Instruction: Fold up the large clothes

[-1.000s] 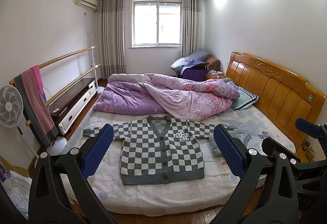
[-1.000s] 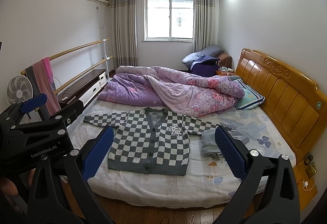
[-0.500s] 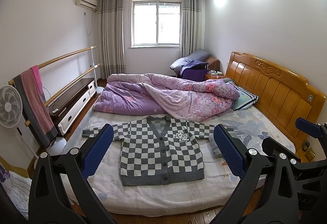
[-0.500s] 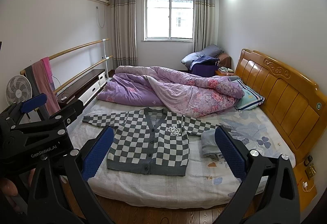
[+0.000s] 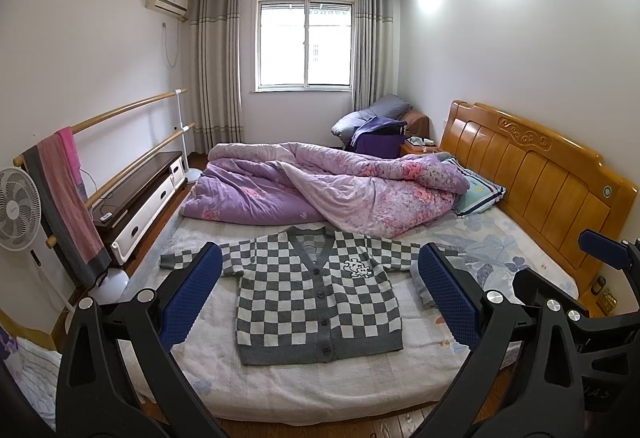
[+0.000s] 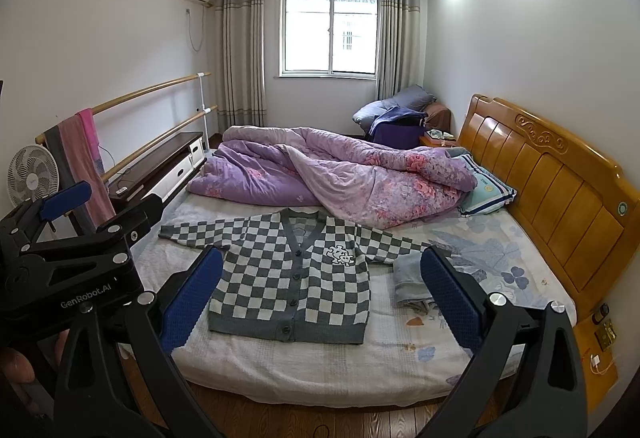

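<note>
Knitted grey-and-white checked cardigan (image 5: 316,298) lies flat at 12 o'clock; both grippers' fingers (image 5: 192,294) (image 6: 448,294) spread apart, empty; loose sleeve near folded blue cloth (image 6: 408,284) could snag

Big wooden bed (image 5: 532,174) with a crumpled purple blanket (image 5: 332,186) piled on it and a striped pillow (image 5: 478,192) just beside. White fan (image 5: 16,210) near the left wall, next to a pink towel (image 5: 66,194) hanging on a wooden rail (image 5: 120,112). Bright window (image 5: 306,44) between grey curtains (image 5: 216,66).

Sharp, bright window (image 5: 306,42) daylight; fisheye edges bend
</note>
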